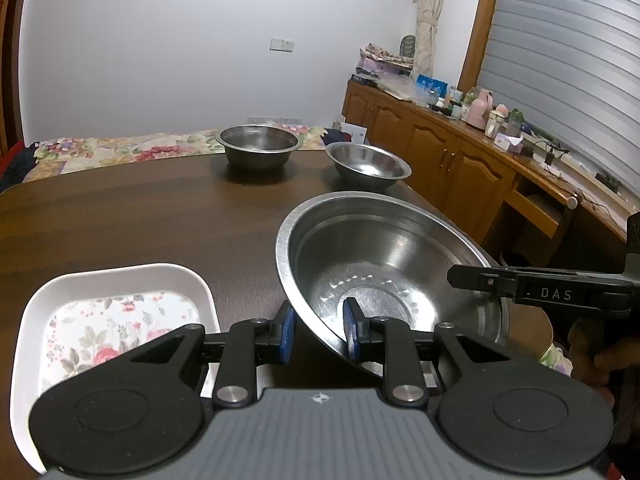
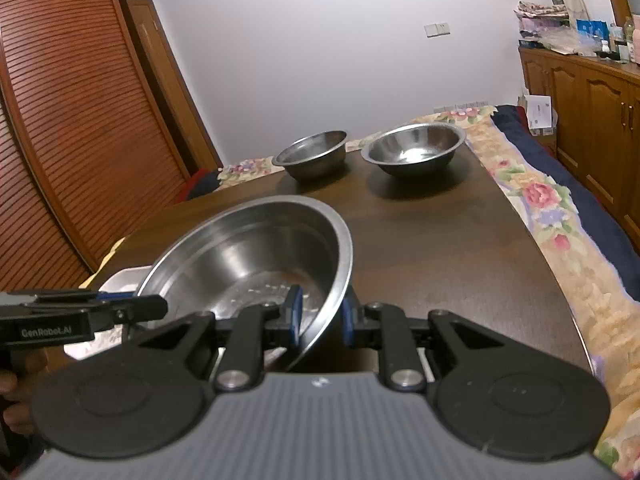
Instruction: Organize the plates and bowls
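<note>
A large steel bowl (image 1: 384, 264) is held tilted above the dark wooden table (image 1: 140, 224). My left gripper (image 1: 318, 334) straddles its near-left rim, one blue pad inside and one outside. My right gripper (image 2: 320, 316) straddles the opposite rim of the same bowl (image 2: 248, 256) and shows at the right in the left wrist view (image 1: 520, 286). Two smaller steel bowls stand at the far end of the table: a straight-sided one (image 1: 259, 148) (image 2: 312, 154) and a rounded one (image 1: 368, 164) (image 2: 414, 150). A white rectangular plate with a floral pattern (image 1: 116, 312) lies at the near left.
A bed with a floral cover (image 2: 560, 216) runs along the table's right side and far end. Wooden cabinets with clutter on top (image 1: 460, 152) stand at the right. A slatted wooden wardrobe (image 2: 72, 120) stands at the left.
</note>
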A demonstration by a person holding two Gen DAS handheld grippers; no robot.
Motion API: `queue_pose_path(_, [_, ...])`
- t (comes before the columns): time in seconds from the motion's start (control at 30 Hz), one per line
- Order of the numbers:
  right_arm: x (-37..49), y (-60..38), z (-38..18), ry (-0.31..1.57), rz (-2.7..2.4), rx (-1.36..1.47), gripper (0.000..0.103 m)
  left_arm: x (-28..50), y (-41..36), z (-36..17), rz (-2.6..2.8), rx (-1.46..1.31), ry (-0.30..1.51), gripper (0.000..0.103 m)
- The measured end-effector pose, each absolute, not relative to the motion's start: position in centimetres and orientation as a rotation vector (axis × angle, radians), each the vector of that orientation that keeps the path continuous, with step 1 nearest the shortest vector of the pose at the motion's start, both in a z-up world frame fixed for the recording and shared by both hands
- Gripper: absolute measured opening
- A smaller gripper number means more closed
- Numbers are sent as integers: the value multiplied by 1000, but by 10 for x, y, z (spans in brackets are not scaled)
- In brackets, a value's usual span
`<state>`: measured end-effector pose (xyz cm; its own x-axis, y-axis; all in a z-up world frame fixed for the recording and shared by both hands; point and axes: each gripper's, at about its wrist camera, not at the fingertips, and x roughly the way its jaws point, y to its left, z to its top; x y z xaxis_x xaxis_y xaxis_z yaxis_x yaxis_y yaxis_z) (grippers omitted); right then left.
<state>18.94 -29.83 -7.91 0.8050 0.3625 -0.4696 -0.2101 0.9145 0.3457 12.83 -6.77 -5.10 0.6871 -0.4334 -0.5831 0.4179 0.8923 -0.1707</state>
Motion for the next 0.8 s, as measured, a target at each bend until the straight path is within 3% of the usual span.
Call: queue_pose_path(0.8, [185,-298,-85,558,309,265,23,133,-72,-60,-465,-35,666,29])
